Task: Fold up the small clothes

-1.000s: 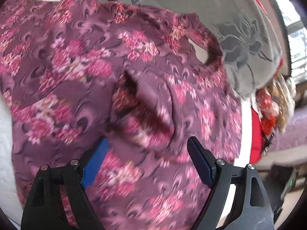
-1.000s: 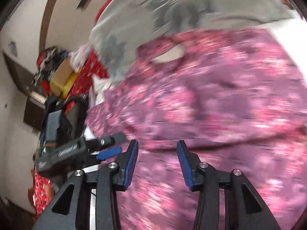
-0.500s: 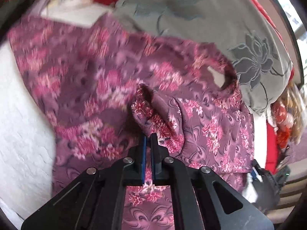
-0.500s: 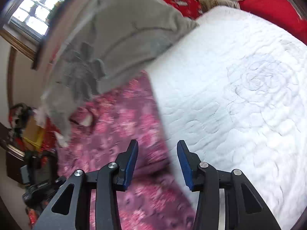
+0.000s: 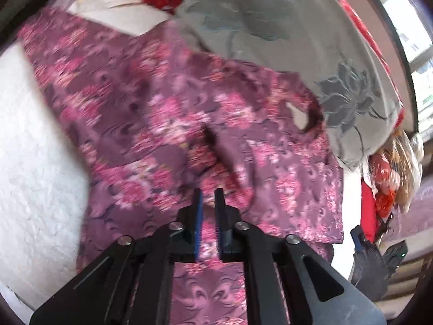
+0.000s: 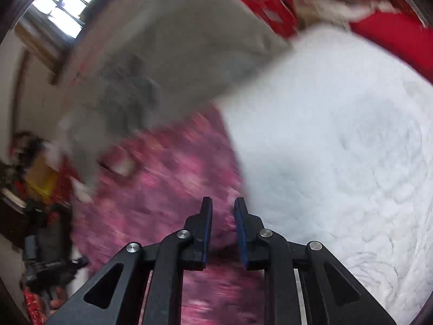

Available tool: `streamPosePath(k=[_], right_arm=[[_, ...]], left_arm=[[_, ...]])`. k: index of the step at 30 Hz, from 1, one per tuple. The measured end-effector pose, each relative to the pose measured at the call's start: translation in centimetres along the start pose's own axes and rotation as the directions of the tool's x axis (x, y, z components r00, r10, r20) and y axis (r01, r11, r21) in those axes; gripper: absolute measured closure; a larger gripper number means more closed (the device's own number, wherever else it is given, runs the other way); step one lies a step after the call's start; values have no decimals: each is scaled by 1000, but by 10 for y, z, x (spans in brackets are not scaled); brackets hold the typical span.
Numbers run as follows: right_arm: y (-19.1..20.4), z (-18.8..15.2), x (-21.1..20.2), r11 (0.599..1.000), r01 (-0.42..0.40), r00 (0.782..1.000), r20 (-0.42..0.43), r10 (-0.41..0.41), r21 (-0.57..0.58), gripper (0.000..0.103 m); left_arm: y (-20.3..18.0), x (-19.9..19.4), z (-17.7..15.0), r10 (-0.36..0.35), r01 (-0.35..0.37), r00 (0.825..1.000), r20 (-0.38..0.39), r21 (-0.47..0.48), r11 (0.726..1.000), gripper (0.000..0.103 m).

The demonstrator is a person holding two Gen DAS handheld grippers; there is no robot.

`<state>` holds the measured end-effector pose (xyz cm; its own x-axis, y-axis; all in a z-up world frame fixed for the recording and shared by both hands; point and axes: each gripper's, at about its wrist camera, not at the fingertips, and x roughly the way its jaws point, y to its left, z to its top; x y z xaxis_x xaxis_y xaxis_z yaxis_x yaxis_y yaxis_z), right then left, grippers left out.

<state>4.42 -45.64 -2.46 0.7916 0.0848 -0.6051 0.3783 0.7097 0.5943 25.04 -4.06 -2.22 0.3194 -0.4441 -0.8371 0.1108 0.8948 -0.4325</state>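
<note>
A small purple garment with pink flowers lies spread on a white quilted bed. My left gripper hovers over its middle; the jaws stand a narrow gap apart with cloth showing between them, and I cannot tell if they pinch it. In the right wrist view the garment fills the lower left. My right gripper sits at the garment's right edge by the bare quilt, jaws narrowly apart around a fold of cloth. The image is blurred.
A grey pillow with a flower print overlaps the garment's far edge; it also shows in the right wrist view. Red fabric lies at the far right. Clutter and a doll sit beyond the bed's side.
My left gripper closed onto a raised fold, then its jaws parted slightly and the fold flattened. My right gripper's jaws narrowed at the garment's right edge.
</note>
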Motion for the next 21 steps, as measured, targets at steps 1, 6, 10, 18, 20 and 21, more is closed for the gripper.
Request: streamPosePath(k=[1,6,10,18,20,21], right_arm=[[8,0,0,1000,-10,1000,2,10,-16,77],[42,-18,24,996,-43,995,-96,35,-84,74],[72,-40,49,988,-75,986,-160,54,-131,74],[169,-75,112,950,-201,958,-250,141,-238,74],[189,-88,128,938,-215,953,-267,141,-273,74],[197,-96,137,929,-223,950,-281,138,-295,74]], left_arm=[[-5,4,2,9,-9,1000,-2,14,1000,81],[-12,49,0,88,-85,993,-79,32,996,68],[-3,26,3,-5,5,998,-68,2,1000,68],[103,-42,65,121,-114,990,65,-109,988,48],[144,-51,91,187,-175,980,61,-164,971,48],[158,-52,100,214,-201,975,58,-185,962,48]])
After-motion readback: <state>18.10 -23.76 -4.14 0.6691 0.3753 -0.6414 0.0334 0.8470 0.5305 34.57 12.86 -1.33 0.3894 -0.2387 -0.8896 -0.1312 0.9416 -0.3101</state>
